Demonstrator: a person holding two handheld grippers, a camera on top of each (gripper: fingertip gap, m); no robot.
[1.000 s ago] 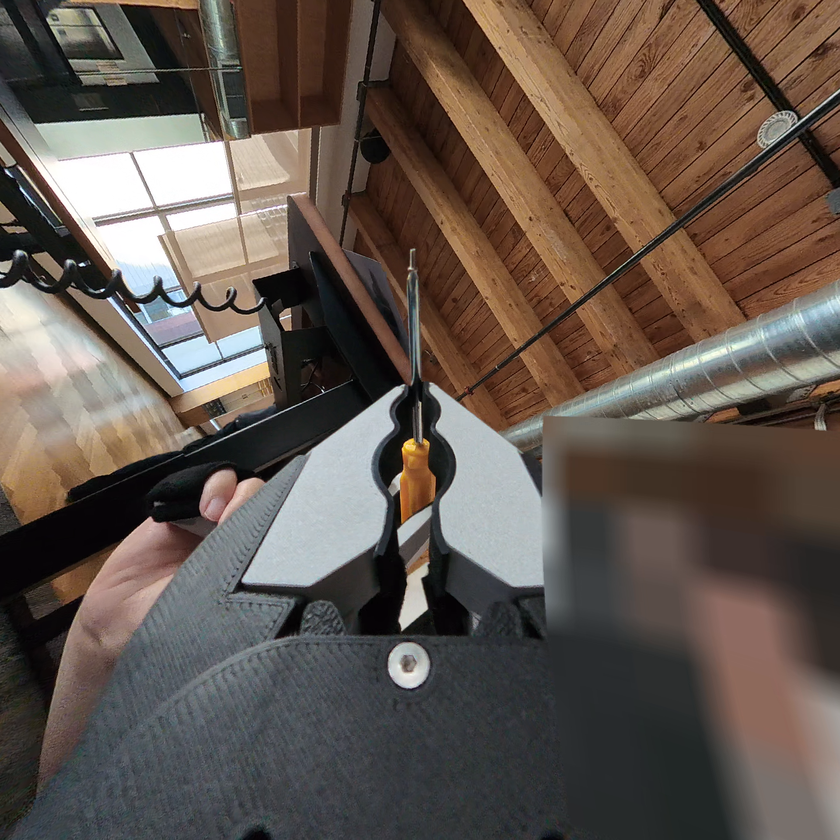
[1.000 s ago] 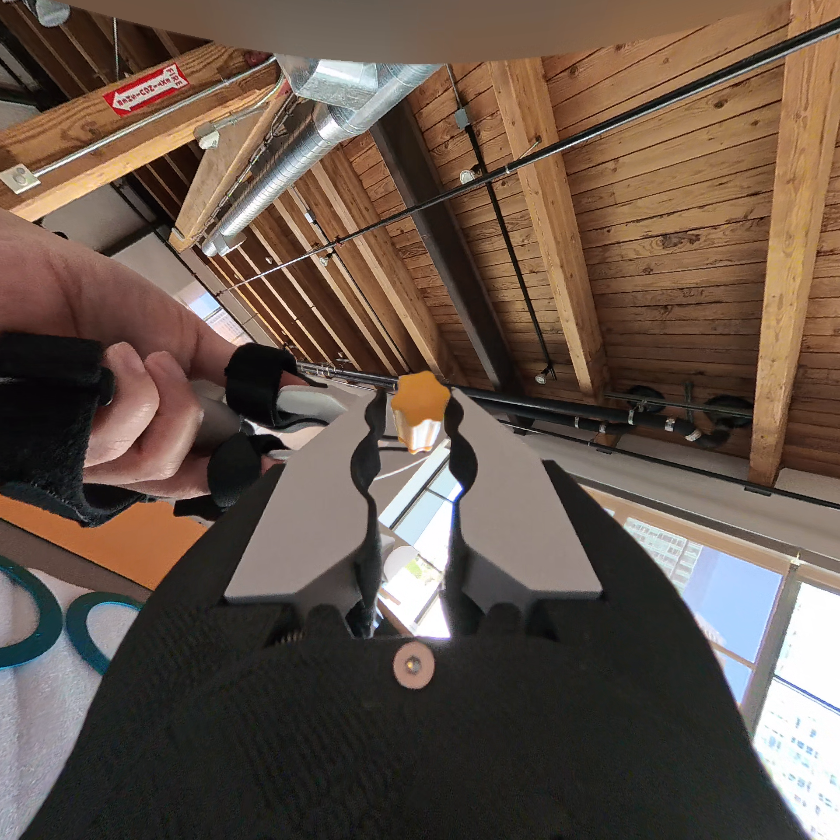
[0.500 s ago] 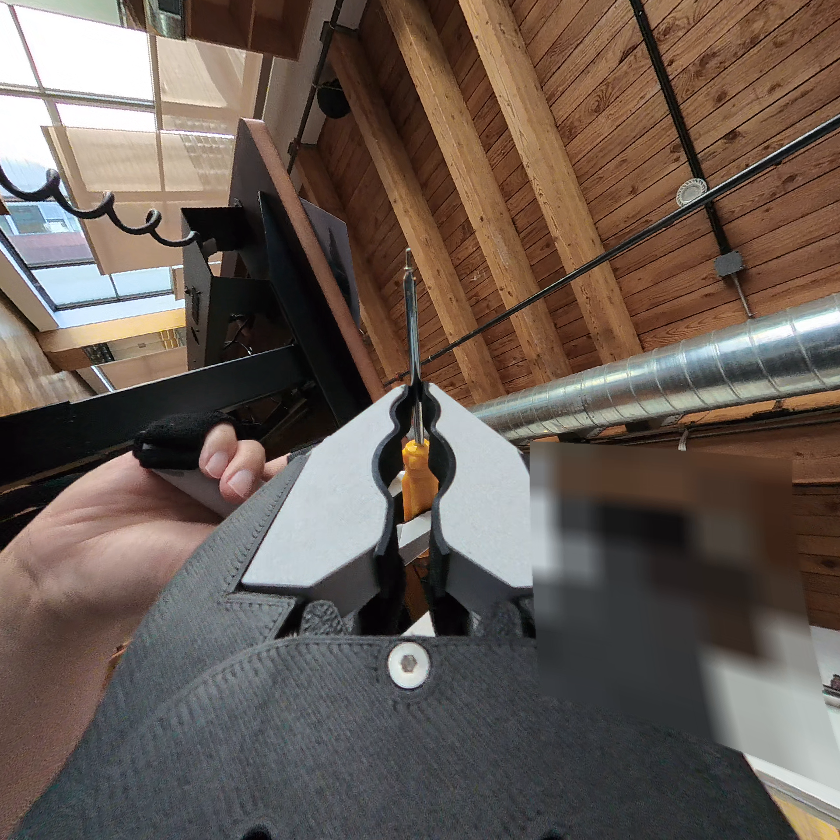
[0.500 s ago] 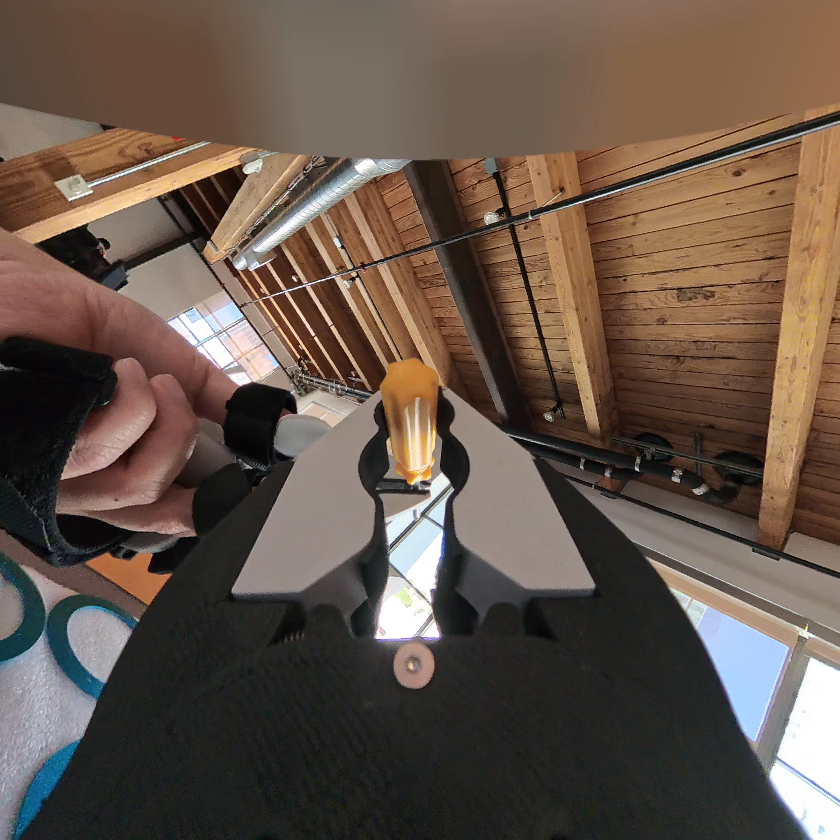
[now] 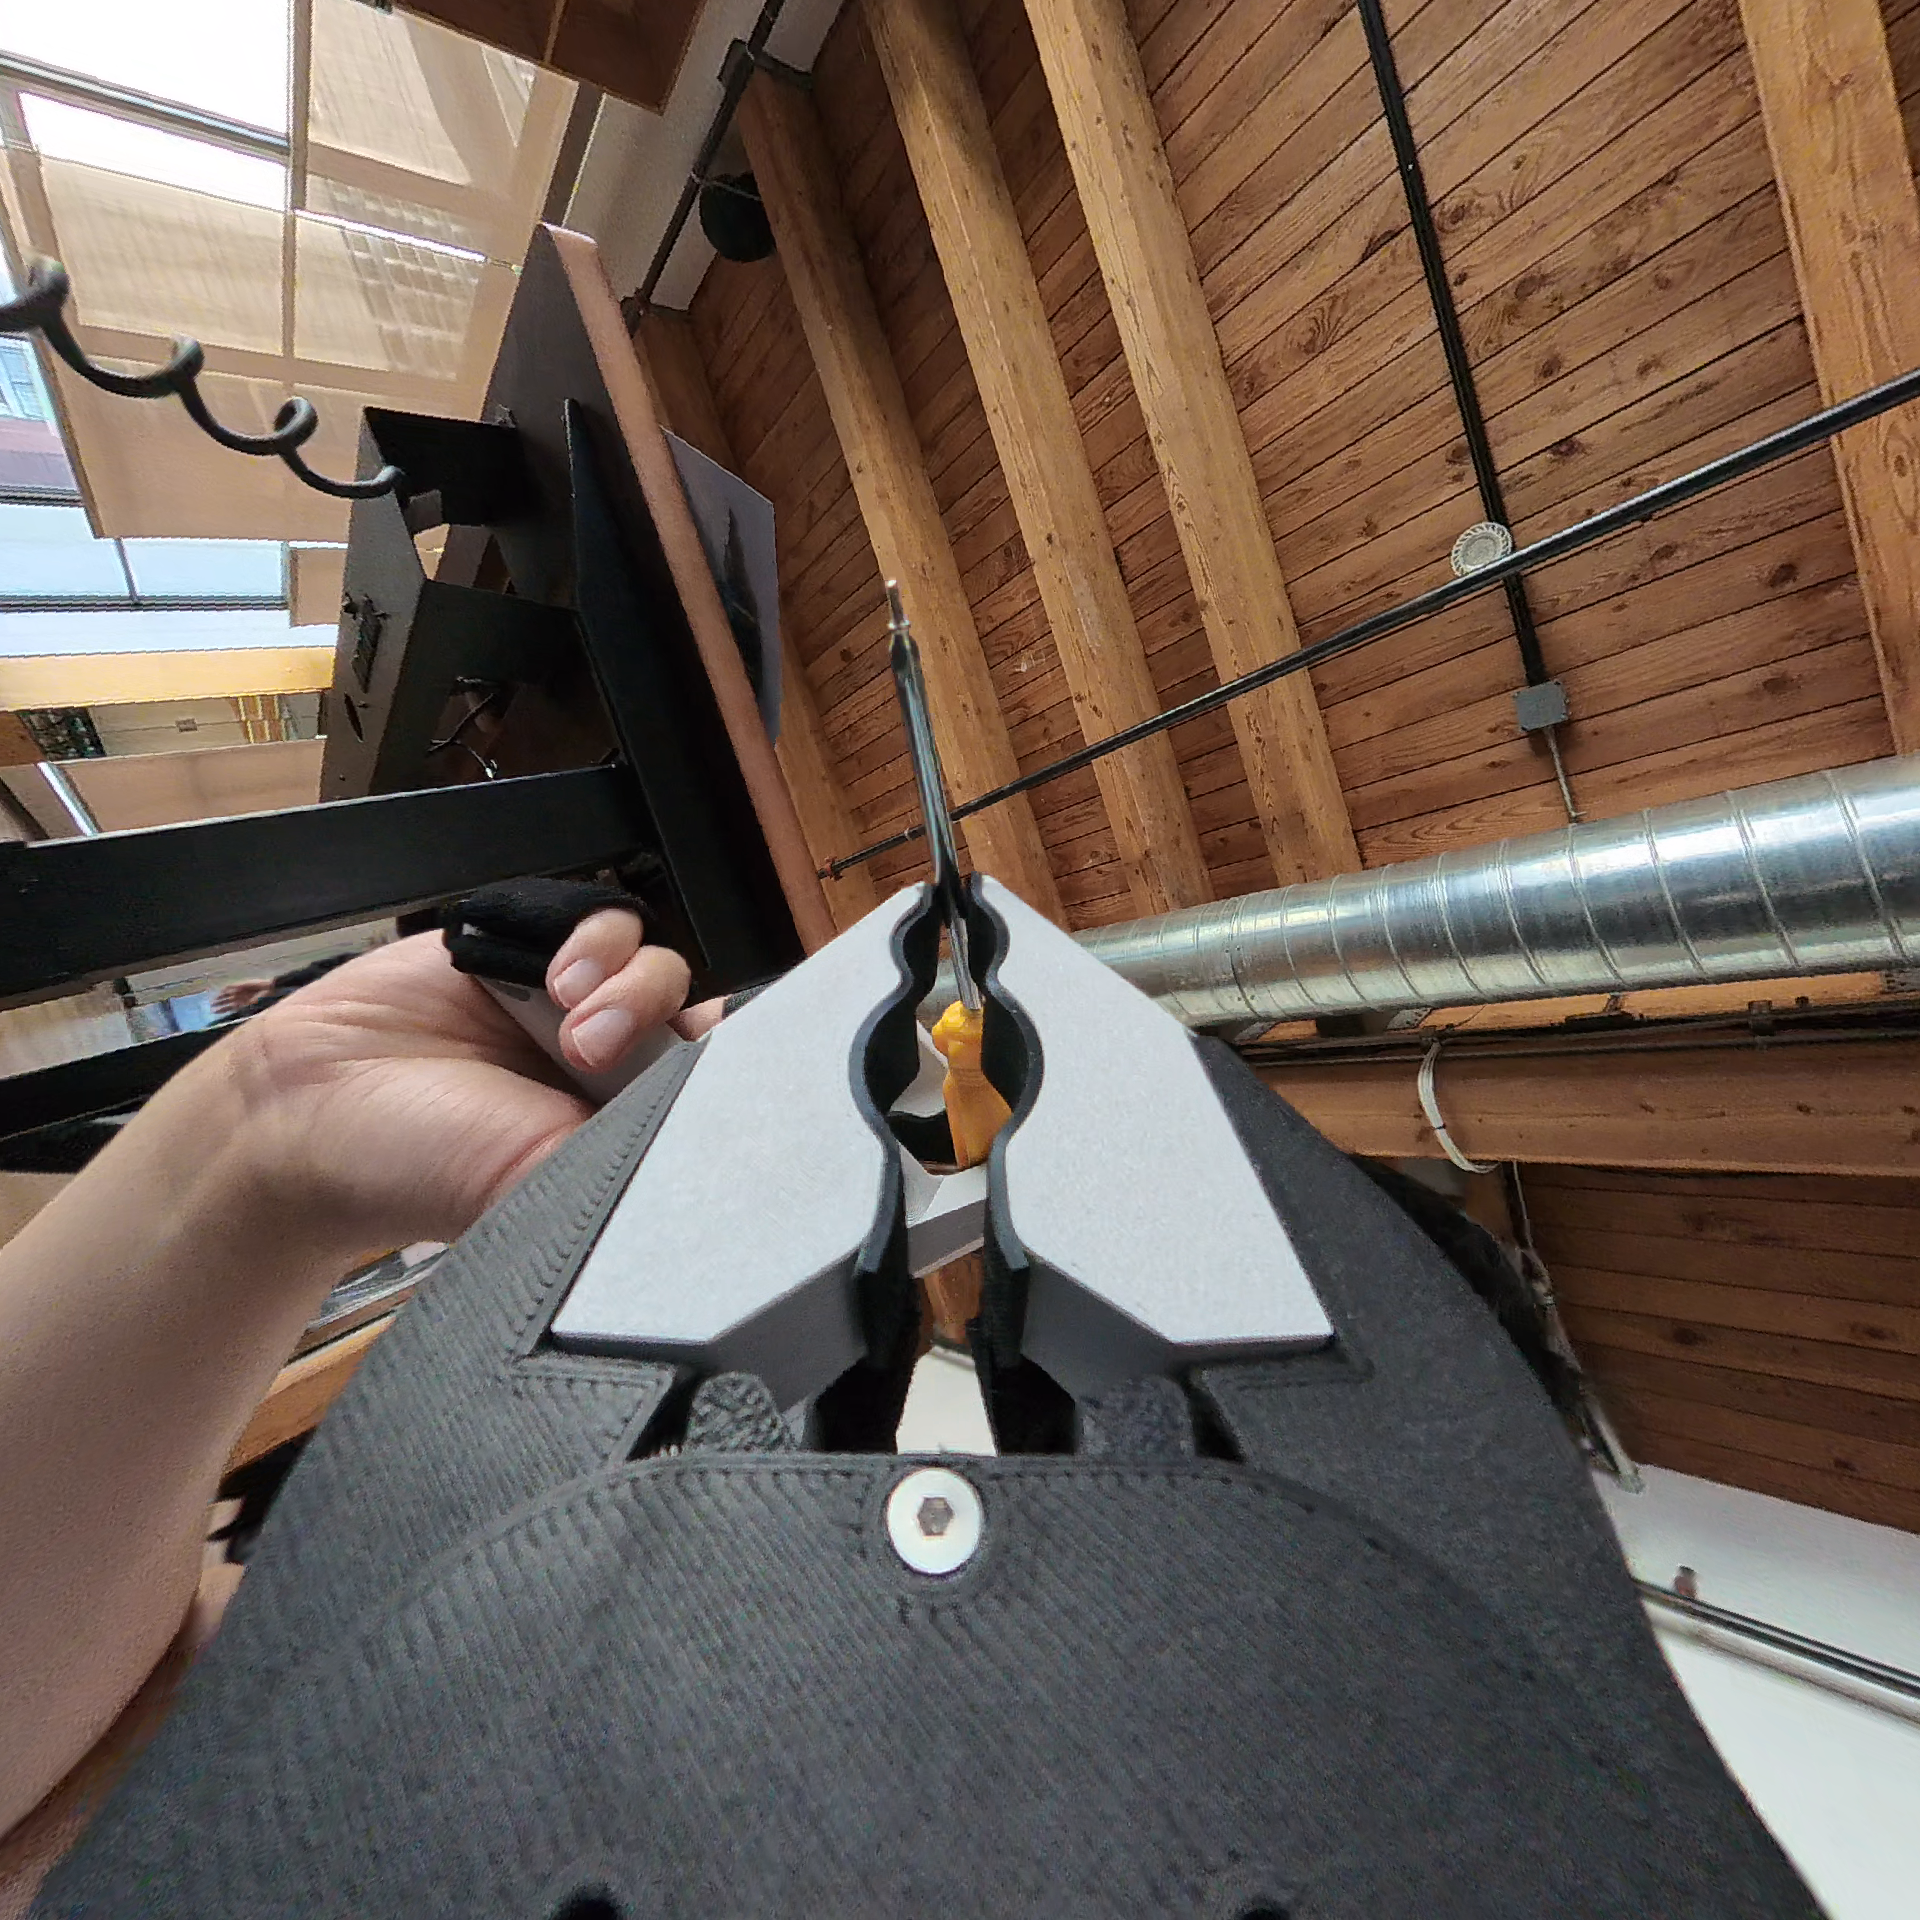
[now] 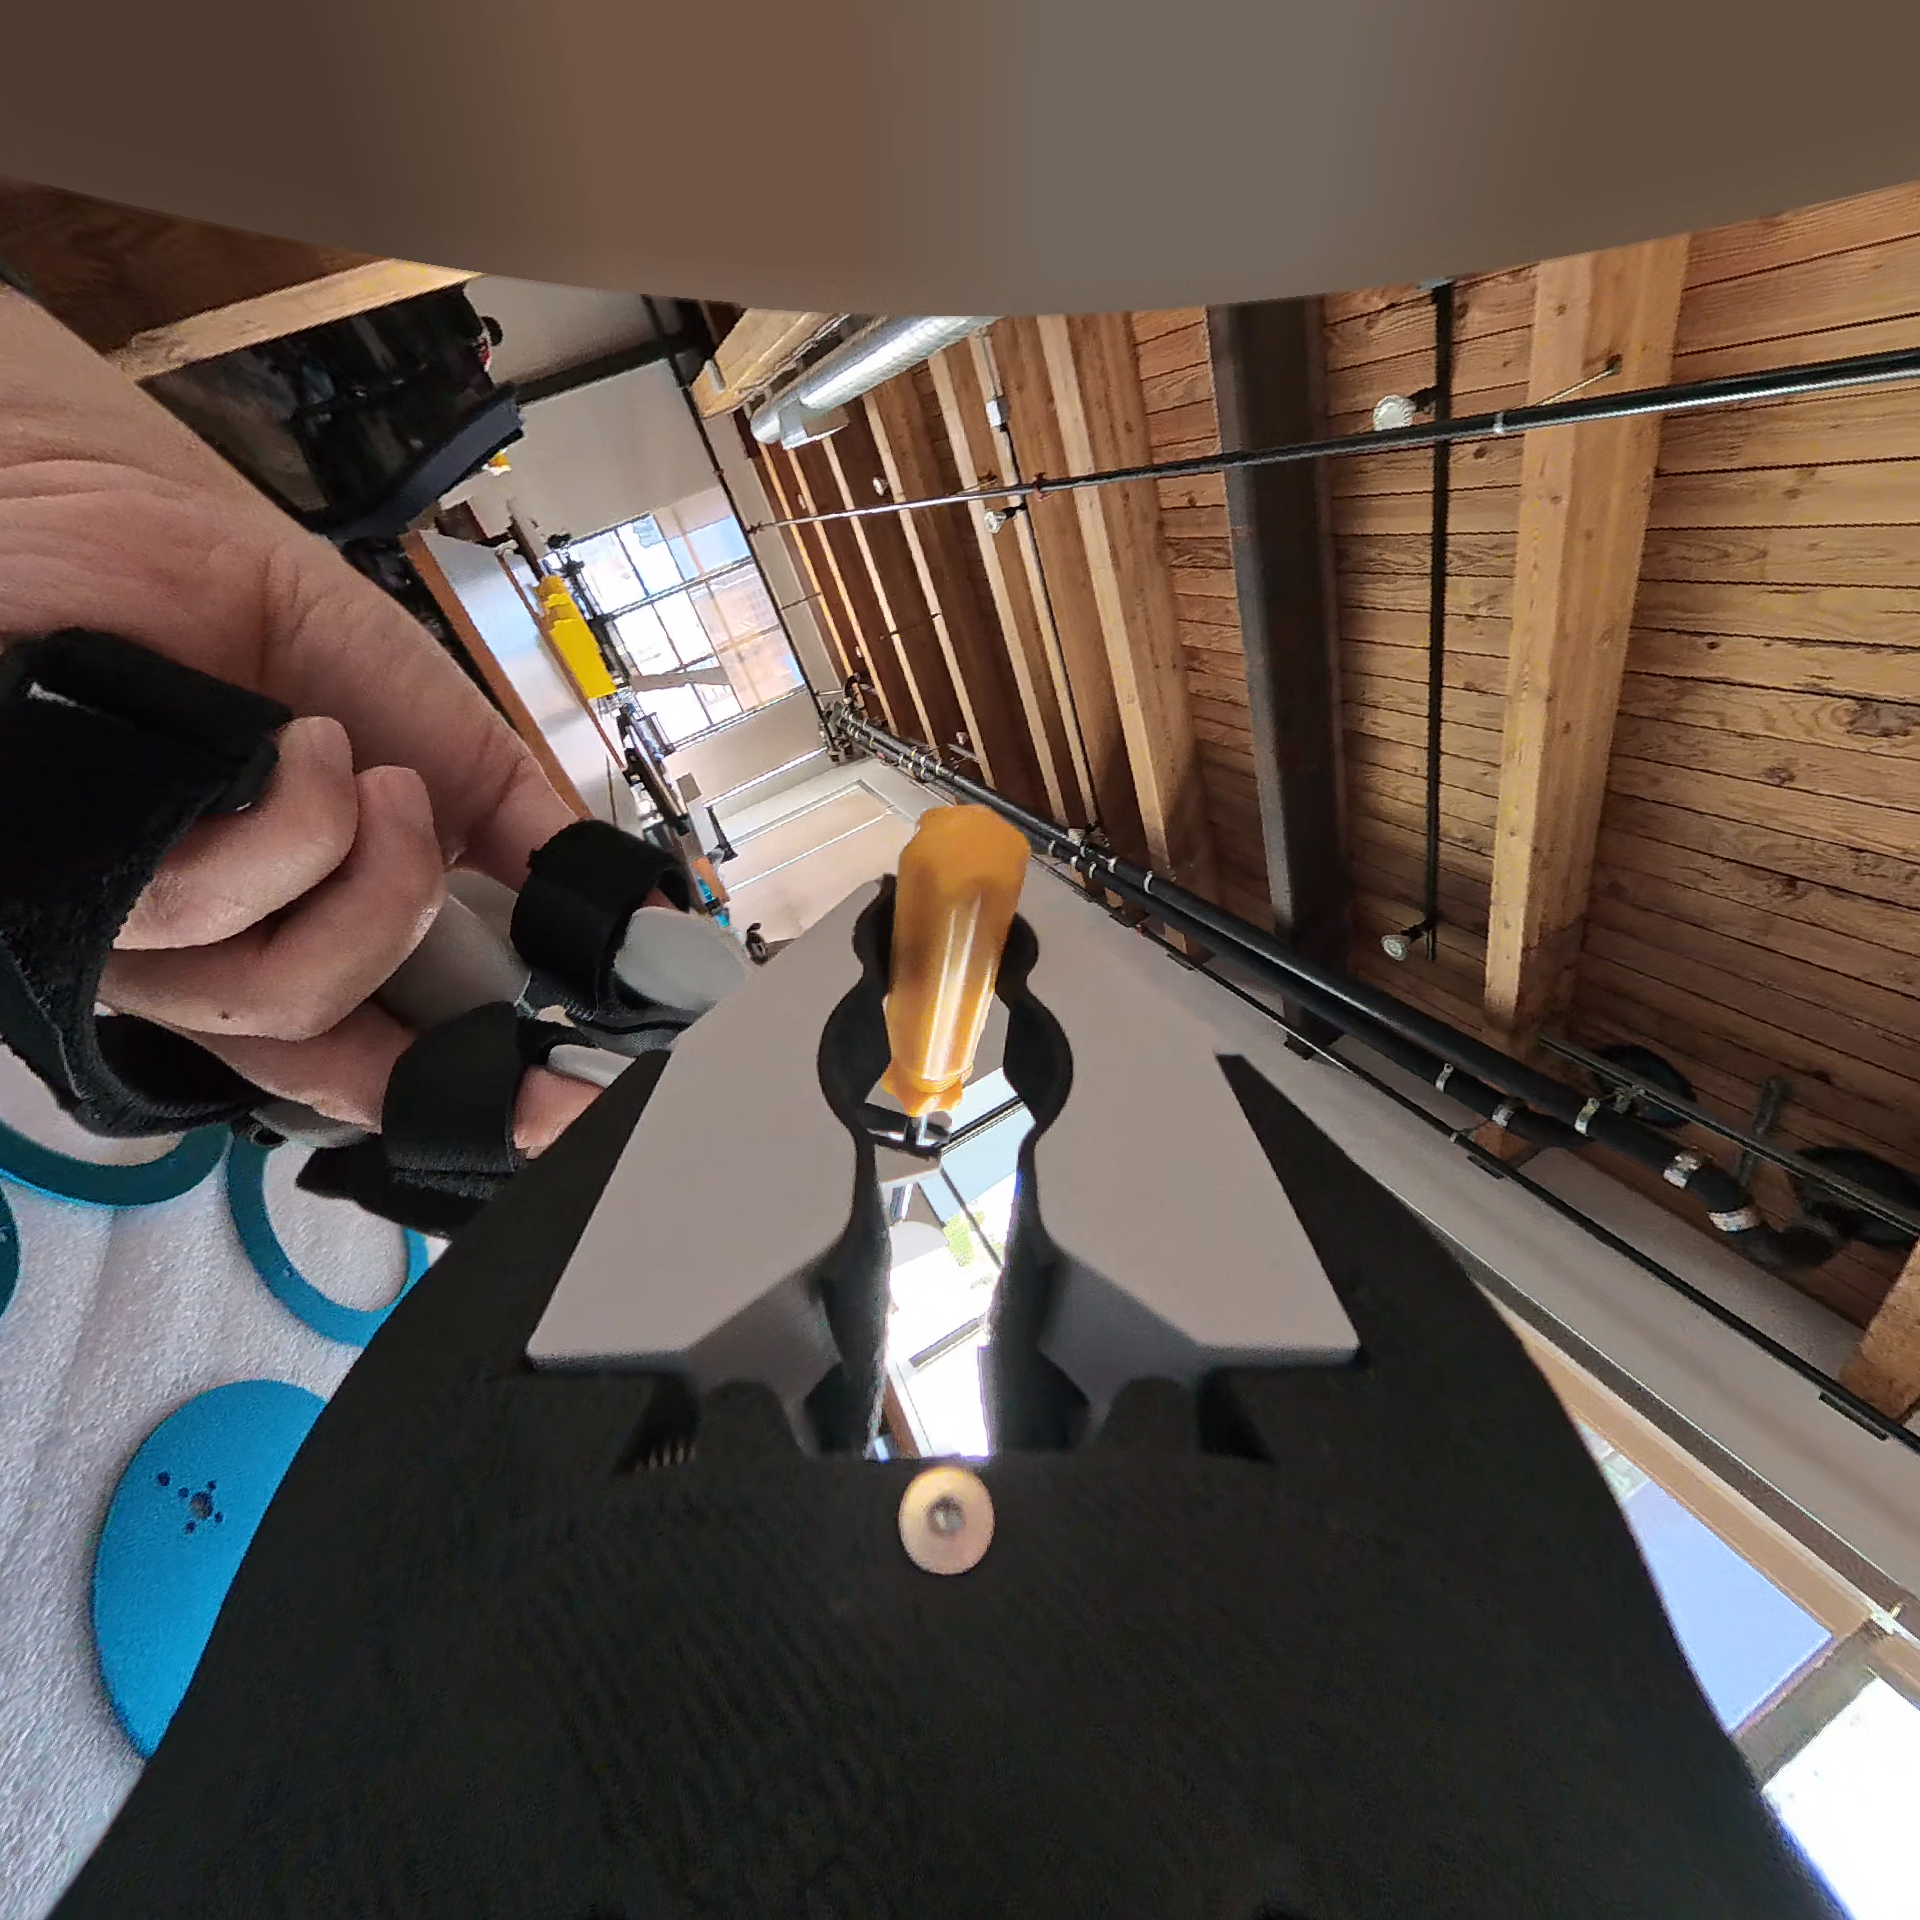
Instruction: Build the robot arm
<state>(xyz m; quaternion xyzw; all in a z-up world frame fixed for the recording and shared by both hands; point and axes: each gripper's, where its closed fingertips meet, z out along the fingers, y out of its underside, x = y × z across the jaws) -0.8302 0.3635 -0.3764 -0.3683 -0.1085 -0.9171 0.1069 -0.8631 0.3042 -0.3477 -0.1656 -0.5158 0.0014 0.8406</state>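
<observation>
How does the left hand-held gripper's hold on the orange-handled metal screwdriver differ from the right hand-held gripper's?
The left hand-held gripper pinches the orange-handled metal screwdriver by its thin shaft; the right hand-held gripper closes around its thick handle. Past the left's fingertips the shaft tip sticks out; past the right's, the handle butt. Left jaws stand nearly closed, right jaws wider. Both appear shut on it.

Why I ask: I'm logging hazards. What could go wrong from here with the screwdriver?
1. The left gripper pinches the screwdriver only by its thin shaft at the fingertips, so it might pivot or slide.
2. The right gripper surrounds the orange handle, but a firm clamp isn't clear; releasing the left could drop it.
</observation>
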